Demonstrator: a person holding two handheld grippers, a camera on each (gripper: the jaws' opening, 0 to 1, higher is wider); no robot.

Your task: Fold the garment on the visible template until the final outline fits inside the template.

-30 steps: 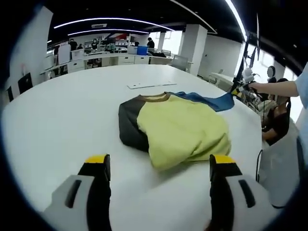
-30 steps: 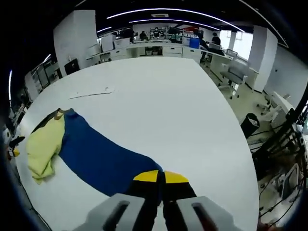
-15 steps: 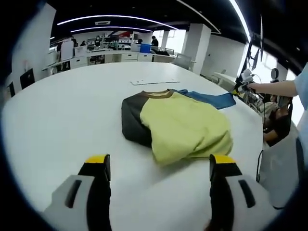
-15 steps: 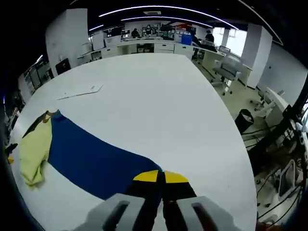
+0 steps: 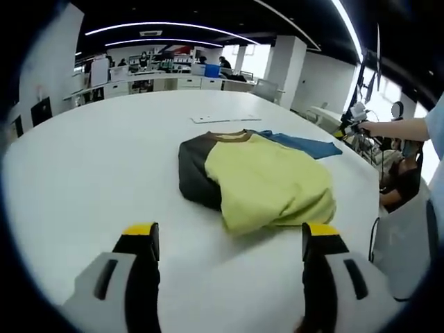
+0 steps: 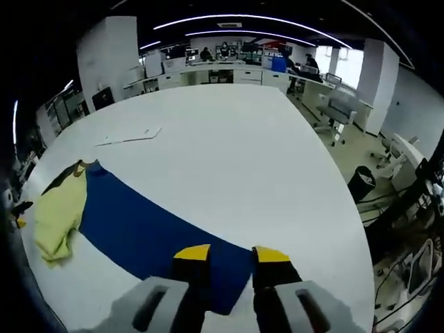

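A garment lies on the white table (image 5: 83, 173), its yellow-green body (image 5: 267, 180) folded over a dark sleeve (image 5: 194, 177). A blue part (image 5: 305, 145) stretches away to the right. My left gripper (image 5: 229, 237) stands open, short of the garment's near edge, with nothing between its jaws. In the right gripper view the blue part (image 6: 152, 222) runs from the yellow-green bundle (image 6: 59, 215) to my right gripper (image 6: 231, 255), which is open with the blue end lying flat under its jaws. That gripper (image 5: 345, 130) also appears in the left gripper view, held by a person's arm (image 5: 402, 128).
A flat white sheet (image 5: 215, 119) (image 6: 128, 135) lies on the table beyond the garment. The table's edge curves close past the right gripper (image 6: 347, 229), with a bin (image 6: 361, 182) and chairs (image 6: 340, 107) on the floor beyond. A seated person (image 5: 399, 177) is beside the table.
My right gripper has opened and let go of the blue end, which now rests flat on the table. The left gripper stays open and still.
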